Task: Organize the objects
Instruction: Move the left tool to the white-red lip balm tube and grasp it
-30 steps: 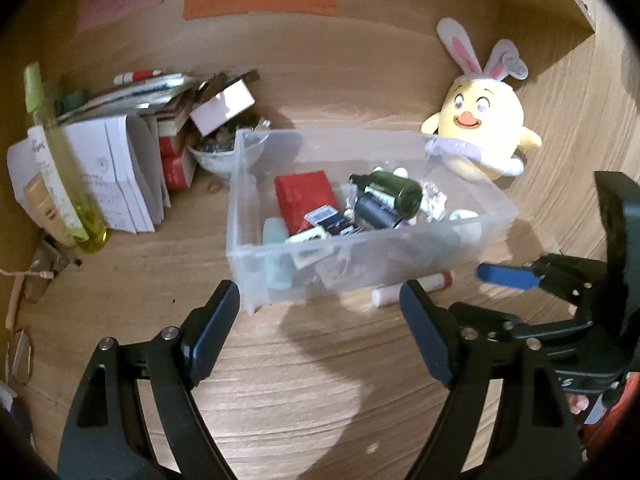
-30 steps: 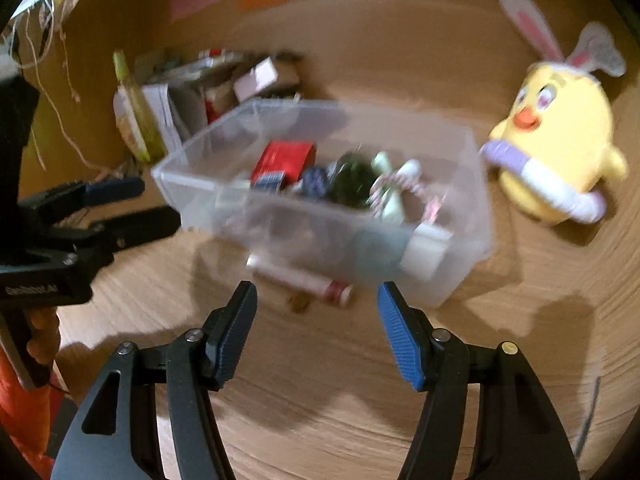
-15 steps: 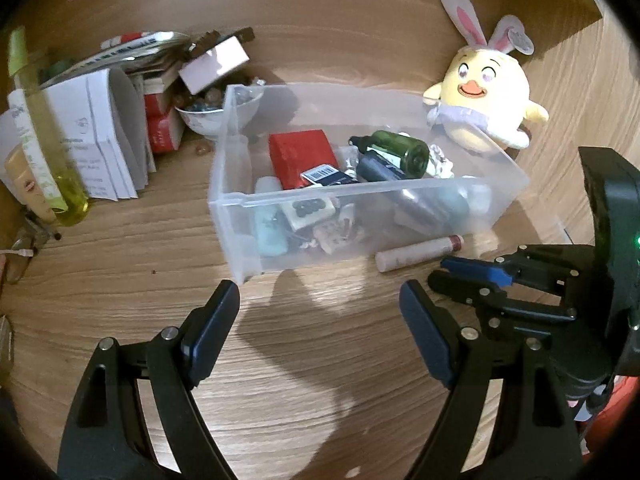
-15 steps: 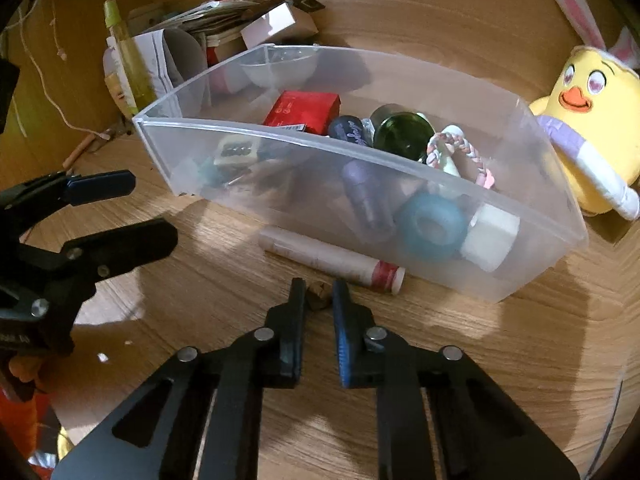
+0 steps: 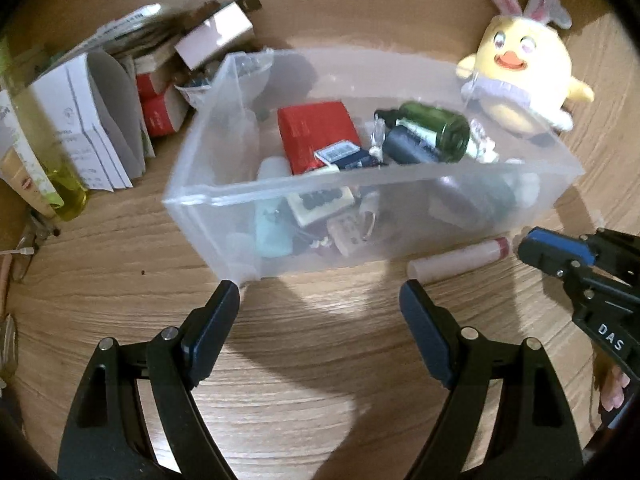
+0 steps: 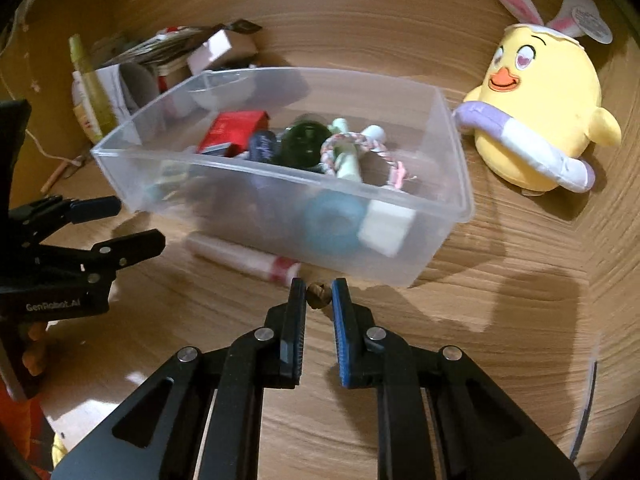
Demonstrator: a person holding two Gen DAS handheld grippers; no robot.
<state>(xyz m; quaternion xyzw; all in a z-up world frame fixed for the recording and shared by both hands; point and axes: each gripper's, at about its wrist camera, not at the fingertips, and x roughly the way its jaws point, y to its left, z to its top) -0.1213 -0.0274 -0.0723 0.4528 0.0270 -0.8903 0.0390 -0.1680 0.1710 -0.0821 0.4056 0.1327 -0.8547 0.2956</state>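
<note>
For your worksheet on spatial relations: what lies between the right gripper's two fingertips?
In the right wrist view, a small brown object sits pinched between the right gripper tips, just before the clear bin.

The right gripper (image 6: 319,294) points steeply down, its jaws nearly together and pinching a small brown nugget (image 6: 319,295) at the very tips. The left gripper (image 5: 319,300) also tilts downward, its jaws spread wide with nothing between them. A few fingertips (image 5: 612,392) of the person's right hand show behind the right gripper's body.

light: warm, dim | shadows: soft | blur: slight | edges: fisheye-bent, dark corners
</note>
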